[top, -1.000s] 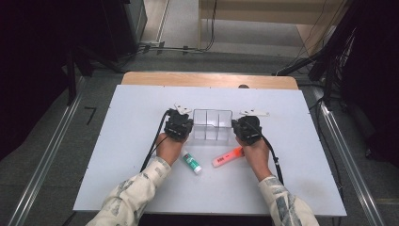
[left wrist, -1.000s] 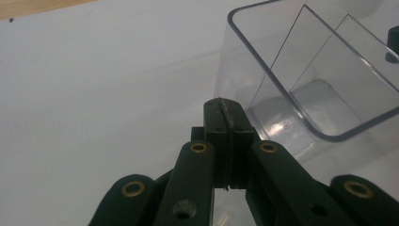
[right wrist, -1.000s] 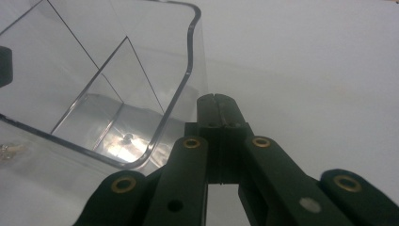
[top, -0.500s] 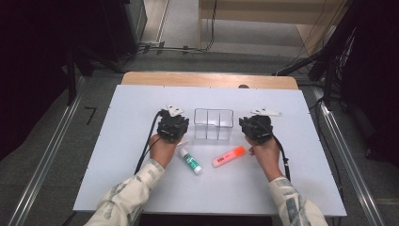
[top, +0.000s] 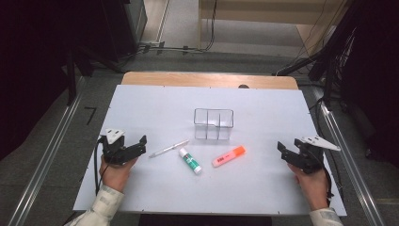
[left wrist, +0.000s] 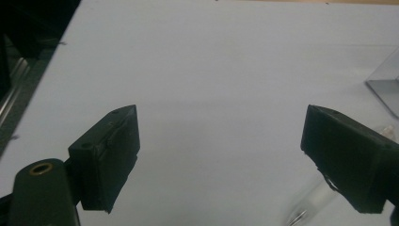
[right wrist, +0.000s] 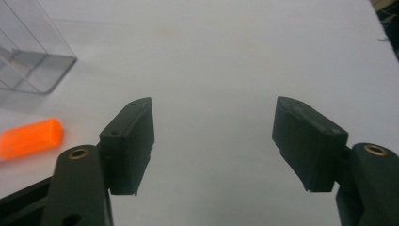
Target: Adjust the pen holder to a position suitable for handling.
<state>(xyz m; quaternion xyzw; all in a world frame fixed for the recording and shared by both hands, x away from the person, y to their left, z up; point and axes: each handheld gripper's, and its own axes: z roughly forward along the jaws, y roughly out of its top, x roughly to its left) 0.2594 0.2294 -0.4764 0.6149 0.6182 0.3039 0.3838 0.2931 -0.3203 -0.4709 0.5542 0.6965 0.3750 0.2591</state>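
Observation:
A clear plastic box (top: 213,123) with compartments stands mid-table. In front of it lie a white pen (top: 168,148), a glue stick (top: 189,160) and an orange highlighter (top: 228,156). My left gripper (top: 136,145) rests near the table's left edge, left of the pen. Its jaws have just been opening and stand wide apart over bare table (left wrist: 221,122); the blurred pen (left wrist: 313,202) lies by its right jaw. My right gripper (top: 288,151) sits at the far right. Its jaws have also just been opening and nothing is between them (right wrist: 214,110). The highlighter (right wrist: 30,137) and box (right wrist: 28,52) lie off to its left.
The white tabletop (top: 155,103) has a wooden strip (top: 207,79) along its far edge. Metal rails (top: 51,150) run along both sides. Cables and dark equipment lie on the floor beyond.
Both hands have swung outward from the box's sides to the table's left and right, toward the near edge. Both grippers went from shut to open. The pen has come into sight.

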